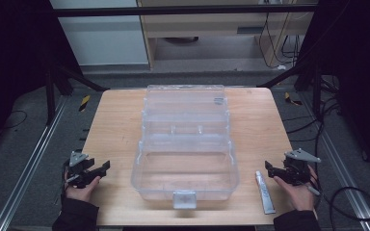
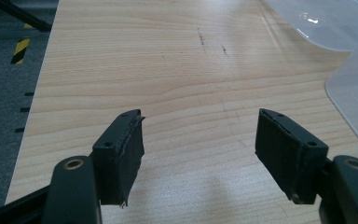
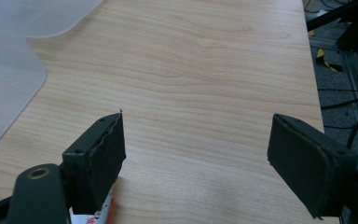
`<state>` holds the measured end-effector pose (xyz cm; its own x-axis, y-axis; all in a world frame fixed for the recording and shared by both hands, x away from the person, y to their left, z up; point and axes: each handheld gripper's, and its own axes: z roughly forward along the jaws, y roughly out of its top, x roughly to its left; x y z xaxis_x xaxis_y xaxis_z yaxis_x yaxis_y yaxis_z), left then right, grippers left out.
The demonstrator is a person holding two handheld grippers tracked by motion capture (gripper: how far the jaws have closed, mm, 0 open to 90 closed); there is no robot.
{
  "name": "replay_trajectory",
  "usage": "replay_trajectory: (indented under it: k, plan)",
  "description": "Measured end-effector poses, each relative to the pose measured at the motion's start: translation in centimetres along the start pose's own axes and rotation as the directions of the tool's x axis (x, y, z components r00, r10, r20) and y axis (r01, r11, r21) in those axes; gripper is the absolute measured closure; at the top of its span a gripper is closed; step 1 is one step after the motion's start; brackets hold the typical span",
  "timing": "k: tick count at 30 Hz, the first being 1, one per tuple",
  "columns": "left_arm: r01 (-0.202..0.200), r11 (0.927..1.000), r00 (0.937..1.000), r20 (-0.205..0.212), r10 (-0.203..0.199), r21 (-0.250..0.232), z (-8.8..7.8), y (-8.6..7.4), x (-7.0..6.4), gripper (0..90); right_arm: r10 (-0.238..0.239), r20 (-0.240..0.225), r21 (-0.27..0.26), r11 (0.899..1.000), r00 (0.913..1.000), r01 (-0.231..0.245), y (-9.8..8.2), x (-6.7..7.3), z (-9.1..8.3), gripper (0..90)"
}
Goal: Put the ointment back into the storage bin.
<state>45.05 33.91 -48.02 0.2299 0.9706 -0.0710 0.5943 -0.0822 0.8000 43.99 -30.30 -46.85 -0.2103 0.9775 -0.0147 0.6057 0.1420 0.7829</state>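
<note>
Desk, high view: light wood top carrying a clear plastic box at centre, its lid thrown open toward the far edge and a latch tab at the near wall. The box interior appears to hold nothing. A small white tube lies flat on the desk just right of the box, near the front edge, lengthwise front to back. The left claw is held in a hand at the near left corner, well apart from the box; its jaws point toward the box and grip nothing. The right claw is held in the other hand at the near right corner, just beside the tube's far end; contact cannot be confirmed from this view.

Left gripper view: the left claw stands wide open over bare wood, with only desk surface between the black pads. The clear box's edge shows at upper right, apart from the jaws.

Right gripper view: the right claw is likewise wide open, nothing gripped. A white and red end of the tube shows beneath the left-hand jaw at the bottom edge. The clear box lies at upper left.
</note>
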Motion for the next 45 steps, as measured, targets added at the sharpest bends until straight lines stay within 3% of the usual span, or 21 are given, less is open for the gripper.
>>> replay_trajectory:
  k: [7, 16, 26, 36, 45]
  plan:
    - [-0.001, 1.0, 1.0, 0.008, 0.001, 0.002, -0.1, 0.0, -0.2, 32.1, 0.023, -0.001, 0.007, 1.0, 0.9997, -0.023, 0.5, 0.4, -0.9, 20.5]
    - [-0.02, 0.9996, 0.9997, 0.015, 0.02, 0.021, 0.2, 0.0, -0.5, 32.1, -0.038, -0.02, 0.068, 0.997, 0.9991, 0.039, 1.6, 1.8, -2.2, 22.3]
    - [-0.03, 0.9986, 0.9993, 0.023, 0.029, 0.043, 0.4, -0.1, -0.8, 32.0, -0.043, -0.065, 0.14, 0.989, 0.9969, 0.052, 3.2, 2.5, -3.4, 22.3]
    - [-0.034, 0.9981, 0.9989, 0.033, 0.033, 0.052, 0.6, -0.1, -1.0, 32.1, -0.071, -0.105, 0.246, 0.965, 0.9919, 0.095, 4.9, 3.4, -3.8, 27.4]
    - [-0.047, 0.9972, 0.9985, 0.031, 0.045, 0.059, 0.7, -0.2, -1.1, 32.1, -0.078, -0.125, 0.363, 0.924, 0.9891, 0.119, 4.8, 4.3, -2.8, 33.7]
